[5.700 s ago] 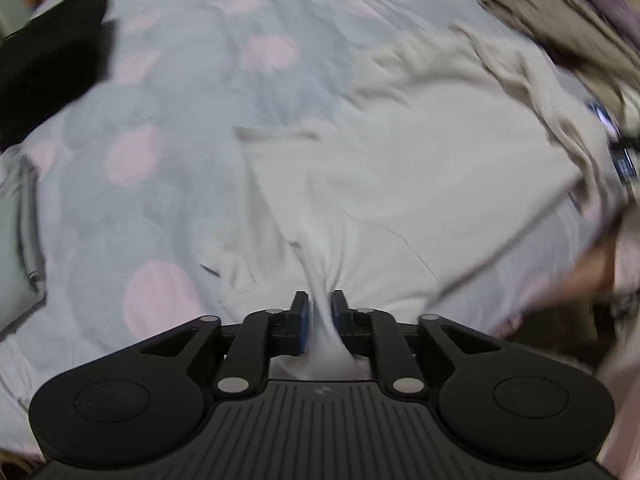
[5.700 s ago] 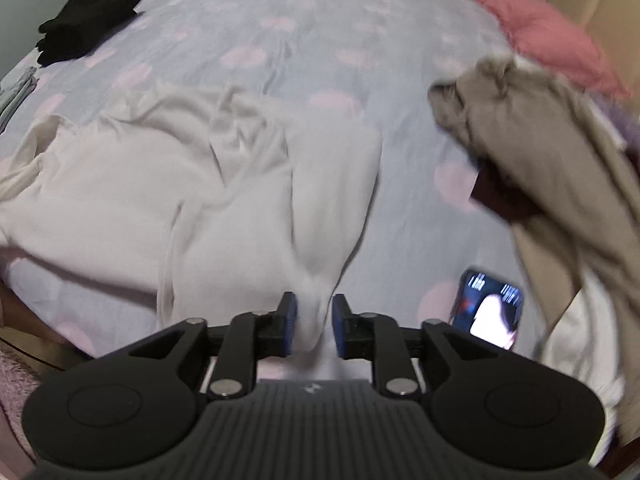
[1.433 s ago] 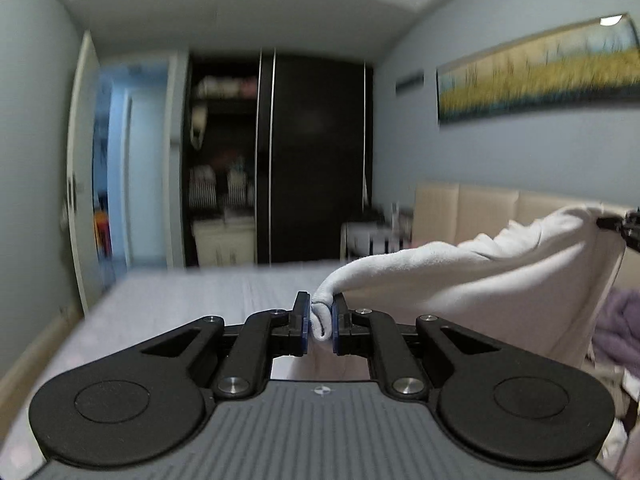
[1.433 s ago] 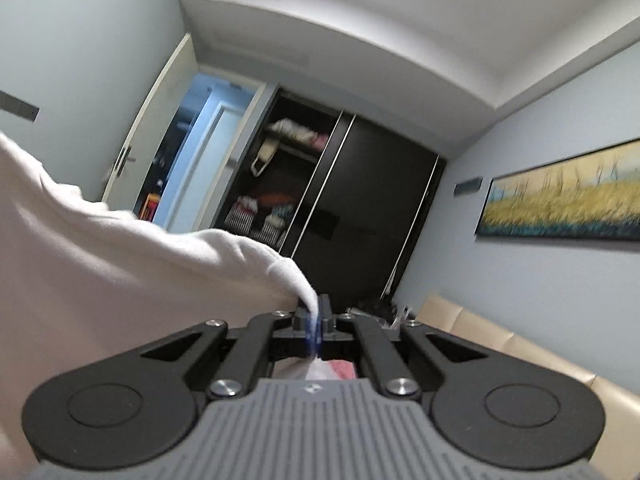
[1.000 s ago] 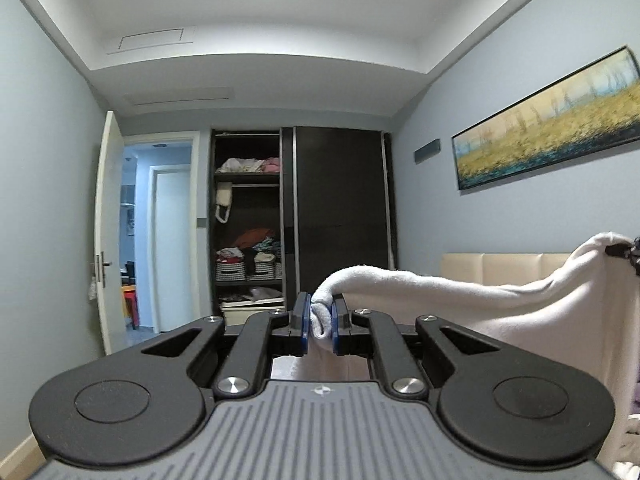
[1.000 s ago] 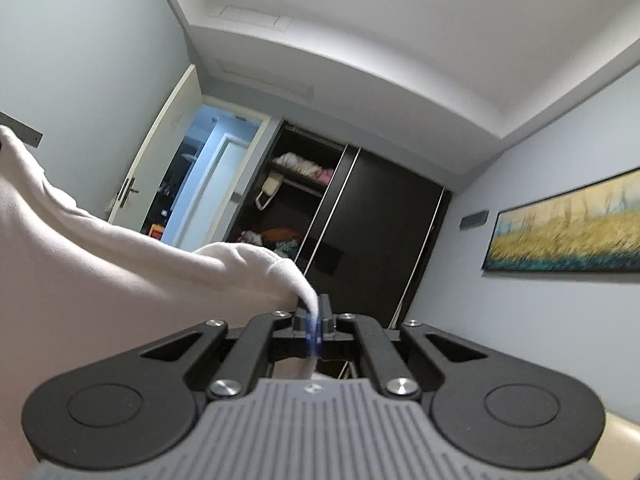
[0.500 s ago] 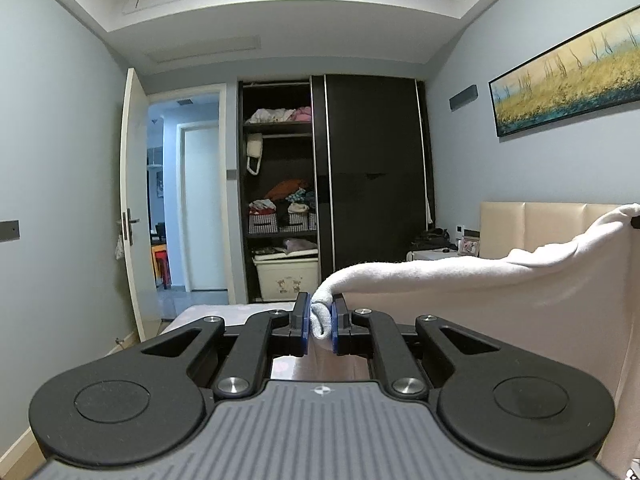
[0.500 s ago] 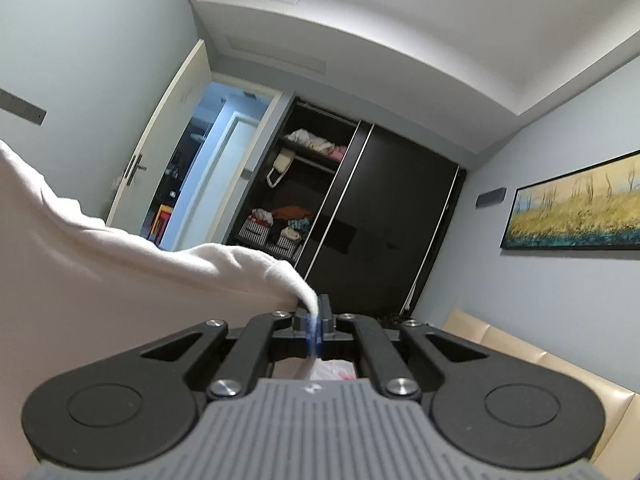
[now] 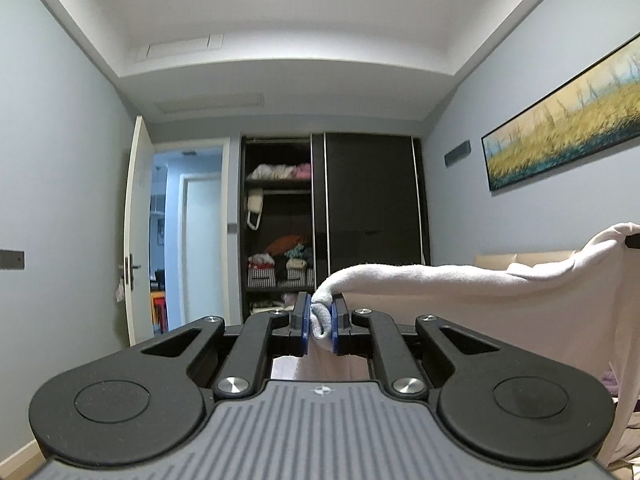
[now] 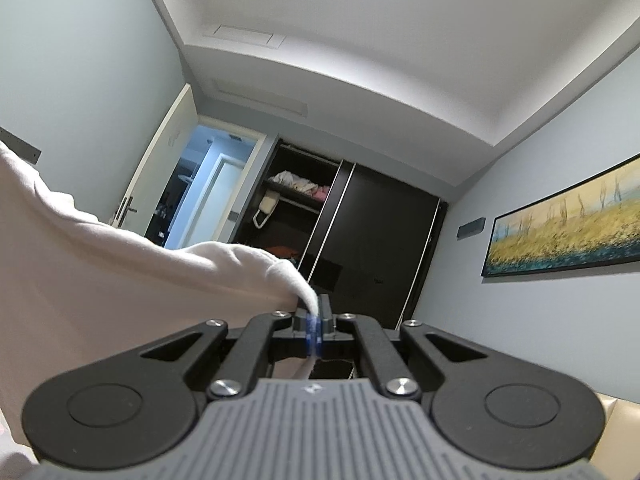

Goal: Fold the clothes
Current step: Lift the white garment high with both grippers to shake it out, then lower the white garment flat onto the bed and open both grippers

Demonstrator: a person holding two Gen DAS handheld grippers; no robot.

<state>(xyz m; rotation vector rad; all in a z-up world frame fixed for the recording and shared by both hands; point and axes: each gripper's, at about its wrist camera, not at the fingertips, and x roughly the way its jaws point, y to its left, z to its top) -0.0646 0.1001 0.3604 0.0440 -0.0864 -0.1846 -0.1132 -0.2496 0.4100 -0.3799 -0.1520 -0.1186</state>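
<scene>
Right gripper (image 10: 314, 326) pinches a thin edge of the cream garment (image 10: 120, 276), blue pads pressed tight together on the cloth. The fabric sweeps away toward nine o'clock, filling that side. Dead ahead at twelve stands the dark wardrobe (image 10: 380, 240), open doorway (image 10: 204, 184) at eleven, landscape painting (image 10: 568, 224) at three.

The cream garment (image 9: 500, 304) runs off the frame's right edge and bottom; its lower hem is hidden. The painting (image 10: 568, 232) is cut off, blurred.
</scene>
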